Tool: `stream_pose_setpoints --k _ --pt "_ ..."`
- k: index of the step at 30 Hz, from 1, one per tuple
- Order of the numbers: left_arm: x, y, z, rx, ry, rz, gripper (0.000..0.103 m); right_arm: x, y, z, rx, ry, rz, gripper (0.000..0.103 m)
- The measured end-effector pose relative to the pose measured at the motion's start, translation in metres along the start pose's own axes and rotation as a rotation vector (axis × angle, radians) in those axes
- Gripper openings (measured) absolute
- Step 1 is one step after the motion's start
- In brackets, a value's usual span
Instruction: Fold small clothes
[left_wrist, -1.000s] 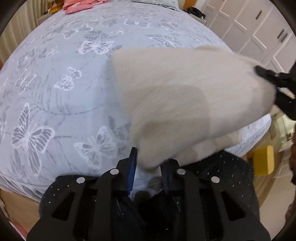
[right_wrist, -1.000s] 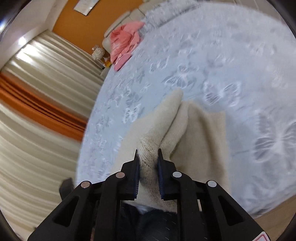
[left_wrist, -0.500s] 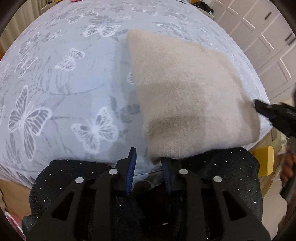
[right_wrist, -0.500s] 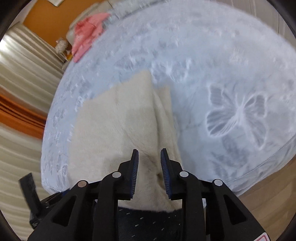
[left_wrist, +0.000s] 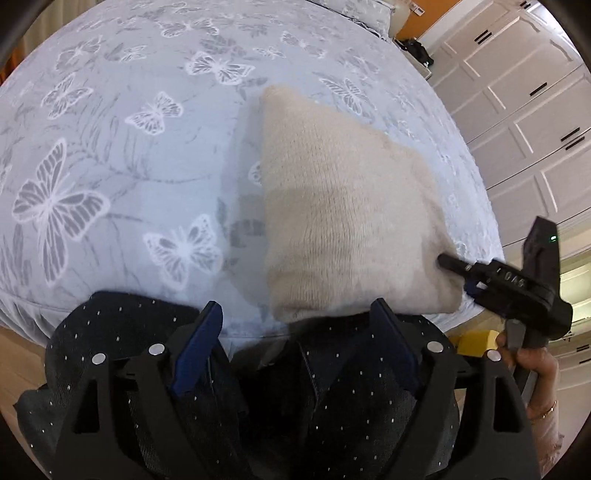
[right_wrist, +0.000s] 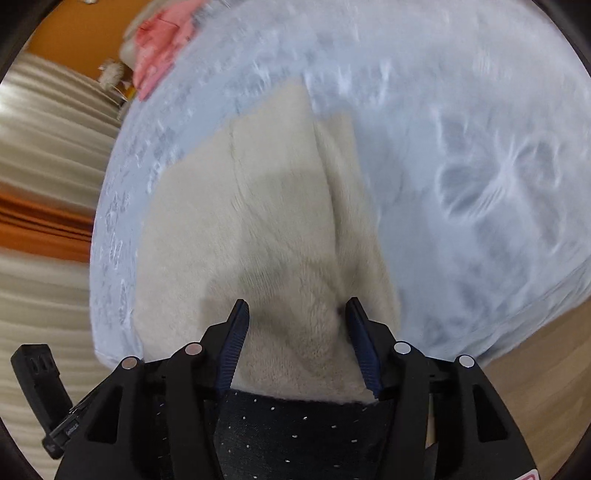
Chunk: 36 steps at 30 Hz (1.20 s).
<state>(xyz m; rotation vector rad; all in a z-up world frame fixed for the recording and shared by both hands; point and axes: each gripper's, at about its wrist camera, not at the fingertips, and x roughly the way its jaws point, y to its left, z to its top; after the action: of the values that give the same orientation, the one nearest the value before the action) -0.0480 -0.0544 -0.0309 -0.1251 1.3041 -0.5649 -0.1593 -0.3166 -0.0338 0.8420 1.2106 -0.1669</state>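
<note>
Release step: your left tool and right tool have just been opening, jaws apart, leaving the cream knit garment folded near the bed edge. Next, smooth or refold it.

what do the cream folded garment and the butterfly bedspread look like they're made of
The cream folded garment looks like a soft, fuzzy knit, maybe wool or fleece: fine ribbing and a matte, napped surface show in the left wrist view. The pale blue-grey bedspread with white butterflies looks like a thin, smooth woven fabric, perhaps cotton, with a printed or woven-in pattern; which one I cannot tell.
</note>
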Motion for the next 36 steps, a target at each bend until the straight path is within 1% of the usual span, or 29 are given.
stream_pose_setpoints --k 1,2,3,5,7,8,10,11,12,14,17,20,21,23,24,25,27,29,30,32,34,36 --pt "0.004 -0.003 0.004 -0.002 0.004 0.002 0.080 0.002 0.000 -0.002 0.003 0.001 0.010 0.032" --pt "0.007 -0.004 0.008 -0.009 0.008 -0.012 0.080 0.000 0.005 -0.003 -0.016 -0.009 0.007 0.012" --pt "0.011 -0.004 0.011 -0.015 0.014 -0.018 0.080 -0.008 0.013 -0.003 -0.046 -0.029 0.003 0.013" --pt "0.013 -0.008 0.016 -0.025 0.023 -0.022 0.080 -0.034 0.030 0.000 -0.115 -0.128 -0.008 0.012" --pt "0.014 -0.013 0.018 -0.004 0.019 -0.012 0.080 -0.048 0.040 0.005 -0.174 -0.180 -0.047 0.012" --pt "0.015 -0.016 0.018 0.024 0.017 0.014 0.080 -0.044 0.040 0.009 -0.190 -0.174 -0.071 0.012" --pt "0.020 -0.022 0.018 0.063 0.019 0.069 0.080 -0.016 0.028 0.018 -0.211 -0.115 -0.170 0.014" --pt "0.023 -0.024 0.018 0.082 0.020 0.096 0.080 0.011 0.015 0.019 -0.220 -0.034 -0.230 0.015" --pt "0.025 -0.026 0.019 0.090 0.023 0.110 0.080 0.025 0.009 0.018 -0.215 0.003 -0.238 0.015" --pt "0.026 -0.026 0.019 0.101 0.031 0.130 0.080 0.016 0.011 0.017 -0.192 -0.036 -0.208 0.019" --pt "0.028 -0.029 0.022 0.131 0.030 0.158 0.080 -0.010 0.021 0.016 -0.146 -0.100 -0.159 0.024" --pt "0.027 -0.032 0.023 0.160 0.028 0.170 0.080 -0.038 0.045 0.008 -0.192 -0.175 -0.144 0.025" --pt "0.027 -0.033 0.023 0.166 0.028 0.174 0.080 -0.043 0.052 0.005 -0.212 -0.185 -0.134 0.025" --pt "0.026 -0.033 0.024 0.166 0.027 0.182 0.080 -0.048 0.072 -0.003 -0.263 -0.177 -0.088 0.024" --pt "0.026 -0.032 0.024 0.161 0.027 0.183 0.080 -0.047 0.084 -0.005 -0.299 -0.166 -0.074 0.020" --pt "0.025 -0.031 0.024 0.154 0.029 0.185 0.080 -0.047 0.096 -0.008 -0.331 -0.163 -0.061 0.020" --pt "0.023 -0.028 0.025 0.143 0.028 0.187 0.080 -0.051 0.113 -0.007 -0.378 -0.188 -0.077 0.020" --pt "0.020 -0.026 0.025 0.149 0.026 0.205 0.080 -0.061 0.128 0.000 -0.394 -0.242 -0.113 0.020" --pt "0.018 -0.024 0.025 0.154 0.022 0.216 0.080 -0.066 0.133 0.005 -0.396 -0.258 -0.115 0.020" --pt "0.011 -0.020 0.026 0.160 0.004 0.234 0.080 -0.072 0.145 0.012 -0.417 -0.264 -0.087 0.020" --pt "0.002 -0.010 0.030 0.138 -0.011 0.248 0.081 -0.072 0.158 0.014 -0.461 -0.254 -0.075 0.020" --pt "-0.007 0.004 0.033 0.083 -0.016 0.247 0.082 -0.055 0.168 0.012 -0.486 -0.210 -0.043 0.020"
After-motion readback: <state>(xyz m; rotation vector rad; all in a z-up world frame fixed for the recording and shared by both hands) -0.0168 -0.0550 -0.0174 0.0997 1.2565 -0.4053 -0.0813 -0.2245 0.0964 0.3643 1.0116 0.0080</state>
